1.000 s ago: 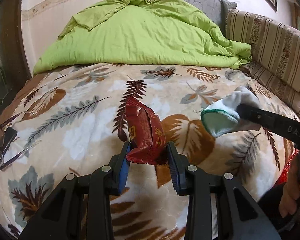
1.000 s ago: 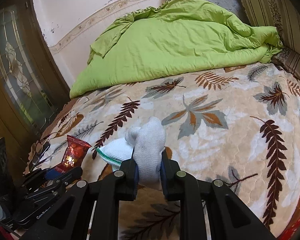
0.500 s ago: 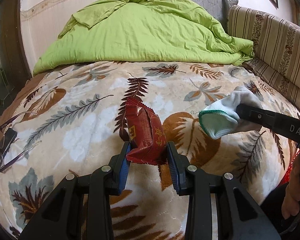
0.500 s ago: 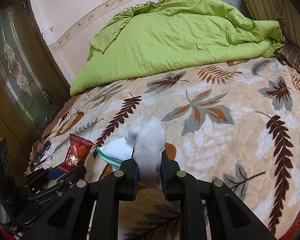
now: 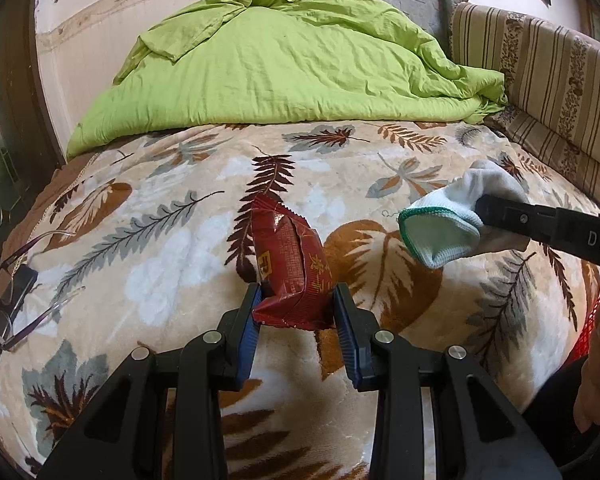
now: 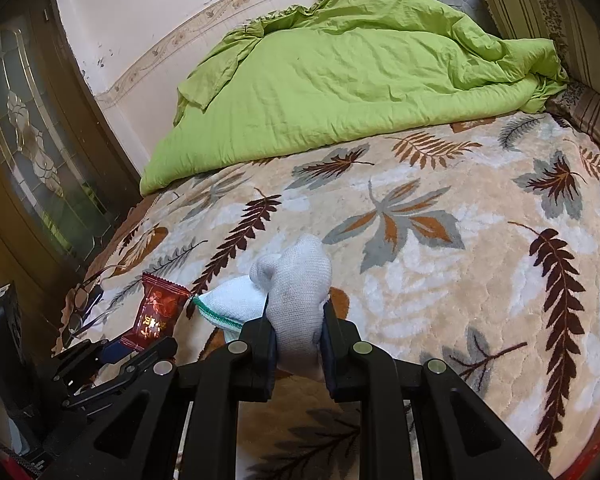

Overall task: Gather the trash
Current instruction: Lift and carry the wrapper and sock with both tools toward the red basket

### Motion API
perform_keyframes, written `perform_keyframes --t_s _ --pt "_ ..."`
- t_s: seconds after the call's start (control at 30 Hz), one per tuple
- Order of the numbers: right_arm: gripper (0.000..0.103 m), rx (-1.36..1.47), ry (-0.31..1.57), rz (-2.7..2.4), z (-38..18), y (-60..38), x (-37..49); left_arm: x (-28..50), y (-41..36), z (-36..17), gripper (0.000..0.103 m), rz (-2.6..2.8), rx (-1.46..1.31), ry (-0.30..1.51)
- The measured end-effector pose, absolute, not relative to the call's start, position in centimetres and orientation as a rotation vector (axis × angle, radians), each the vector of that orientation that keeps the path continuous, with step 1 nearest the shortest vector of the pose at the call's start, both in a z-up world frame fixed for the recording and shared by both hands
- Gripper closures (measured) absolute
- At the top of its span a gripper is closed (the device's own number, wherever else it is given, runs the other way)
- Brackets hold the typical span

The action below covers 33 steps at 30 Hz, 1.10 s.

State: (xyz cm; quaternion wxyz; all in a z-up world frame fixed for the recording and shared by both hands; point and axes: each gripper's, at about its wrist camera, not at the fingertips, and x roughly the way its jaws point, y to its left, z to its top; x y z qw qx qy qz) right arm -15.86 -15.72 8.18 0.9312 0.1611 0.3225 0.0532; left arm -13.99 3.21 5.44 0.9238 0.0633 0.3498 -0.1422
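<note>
little has changed: our left tool (image 5: 296,304) still pinches the red wrapper (image 5: 290,268), the right tool (image 6: 296,336) the white sock (image 6: 300,288), both lifted over the bed's (image 6: 440,280) near edge (ready for binning).

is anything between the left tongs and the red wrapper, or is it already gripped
Nothing is in the way: the left tongs are already shut on the red wrapper, held above the blanket. No bin is visible.

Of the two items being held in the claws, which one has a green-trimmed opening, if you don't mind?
The white sock in the right claw; its cuff is edged green. The left claw holds a red snack wrapper with gold print.
</note>
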Motion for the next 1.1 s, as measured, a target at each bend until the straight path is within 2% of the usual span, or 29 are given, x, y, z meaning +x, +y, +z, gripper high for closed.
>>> perform_keyframes --t_s 0.4,0.67,1.1 --pt "0.083 0.335 0.617 0.088 9.3 -16.1 -17.8 -14.7 2.7 5.7 0.069 -0.304 0.169 0.691" --pt "0.083 0.214 0.584 0.077 9.9 -13.9 -19.4 -14.9 2.8 6.1 0.069 -0.312 0.175 0.669" --pt "0.083 0.235 0.596 0.006 10.4 -14.3 -21.4 -15.7 3.1 7.3 0.069 -0.314 0.174 0.615"
